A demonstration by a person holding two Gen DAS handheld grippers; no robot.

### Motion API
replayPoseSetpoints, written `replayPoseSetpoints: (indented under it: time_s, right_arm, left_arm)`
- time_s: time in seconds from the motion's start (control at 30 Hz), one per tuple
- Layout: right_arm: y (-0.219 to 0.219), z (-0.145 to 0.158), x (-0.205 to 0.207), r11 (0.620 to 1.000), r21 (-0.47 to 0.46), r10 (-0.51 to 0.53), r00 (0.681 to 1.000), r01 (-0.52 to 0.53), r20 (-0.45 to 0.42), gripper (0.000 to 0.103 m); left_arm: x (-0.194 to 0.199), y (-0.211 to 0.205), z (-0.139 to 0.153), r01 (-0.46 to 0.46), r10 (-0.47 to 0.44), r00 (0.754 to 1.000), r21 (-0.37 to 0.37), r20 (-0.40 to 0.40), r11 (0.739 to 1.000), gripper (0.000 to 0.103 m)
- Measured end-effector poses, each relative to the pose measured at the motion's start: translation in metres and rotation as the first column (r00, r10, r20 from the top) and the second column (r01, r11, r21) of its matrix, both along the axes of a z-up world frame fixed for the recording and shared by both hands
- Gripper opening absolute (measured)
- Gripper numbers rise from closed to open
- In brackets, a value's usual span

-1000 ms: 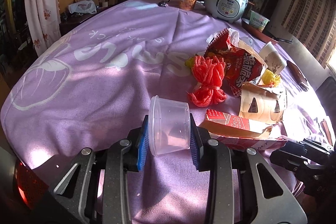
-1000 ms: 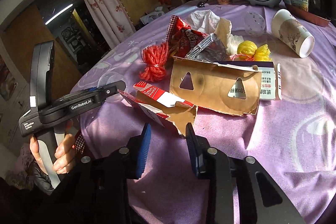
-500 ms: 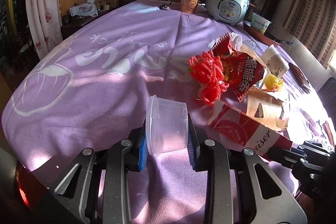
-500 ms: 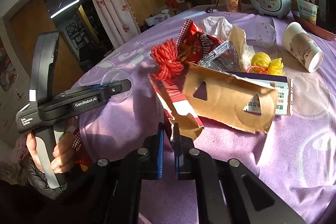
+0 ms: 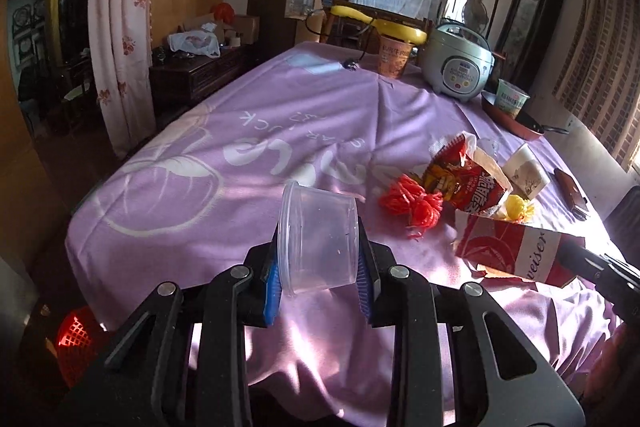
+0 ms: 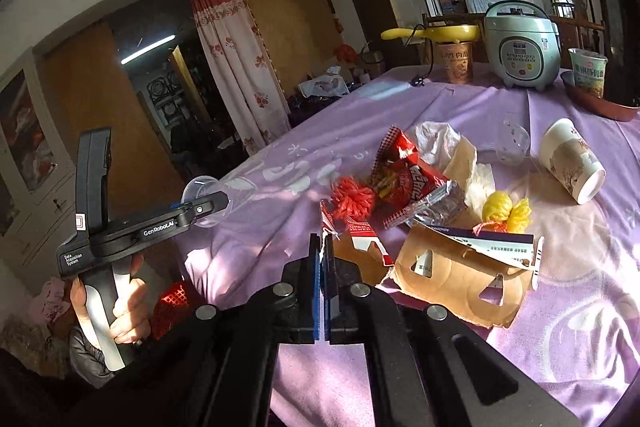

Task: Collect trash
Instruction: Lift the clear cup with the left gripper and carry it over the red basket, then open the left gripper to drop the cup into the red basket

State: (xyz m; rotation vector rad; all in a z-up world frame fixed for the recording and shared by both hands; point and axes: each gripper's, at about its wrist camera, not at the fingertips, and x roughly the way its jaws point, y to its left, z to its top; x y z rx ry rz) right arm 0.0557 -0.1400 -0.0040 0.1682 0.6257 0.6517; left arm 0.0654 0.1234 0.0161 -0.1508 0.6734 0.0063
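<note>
My left gripper is shut on a clear plastic cup, which lies sideways and is raised above the purple tablecloth. In the right wrist view the same cup sticks out past the left gripper, which a hand holds. My right gripper is shut on the torn edge of a red-and-brown cardboard carton. That carton hangs tilted off the cloth. Behind it lie a red net, a red snack bag, a yellow net and a tipped paper cup.
A red mesh basket stands on the floor below the table's near left corner. Brown cardboard with triangular cut-outs lies right of the carton. A rice cooker, noodle cups and a pan stand at the far end.
The right gripper's fingers closed on the red carton's edge and raised it off the cloth. The left gripper rose with the clear cup in it.
</note>
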Motion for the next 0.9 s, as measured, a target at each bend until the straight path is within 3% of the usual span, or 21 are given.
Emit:
replayPoseSetpoints:
  time_s: [0.27,0.33,0.5,0.6,0.7,0.73,0.9]
  right_arm:
    - [0.044,0.029,-0.007,0.991,0.019,0.131,0.991,-0.132,0.034,0.002]
    - [0.065,0.033,-0.006,0.983,0.016,0.183,0.983,-0.183,0.032,0.002]
    - [0.128,0.036,-0.009,0.945,0.011,0.326,0.945,-0.326,0.006,0.002]
    - [0.171,0.033,-0.013,0.916,-0.005,0.4,0.916,-0.4,-0.016,0.002]
    - [0.215,0.026,-0.017,0.889,-0.034,0.455,0.889,-0.457,-0.052,0.002]
    - [0.229,0.023,-0.02,0.878,-0.043,0.473,0.879,-0.476,-0.067,0.002]
    - [0.3,-0.003,-0.025,0.82,-0.081,0.551,0.819,-0.567,-0.16,0.002]
  left_arm:
    - [-0.057,0.074,0.002,-0.206,0.206,0.978,0.031,-0.005,0.978,0.031]
    - [-0.076,0.101,-0.005,-0.286,0.287,0.958,0.039,-0.019,0.957,0.031]
    - [-0.119,0.175,-0.04,-0.478,0.477,0.872,0.019,-0.104,0.878,0.032]
    - [-0.129,0.207,-0.071,-0.52,0.506,0.842,-0.031,-0.184,0.854,0.032]
    - [-0.127,0.227,-0.103,-0.55,0.524,0.811,-0.035,-0.262,0.834,0.033]
    - [-0.126,0.233,-0.115,-0.56,0.526,0.8,-0.042,-0.29,0.828,0.034]
    - [-0.133,0.264,-0.145,-0.632,0.572,0.741,-0.079,-0.352,0.771,0.064]
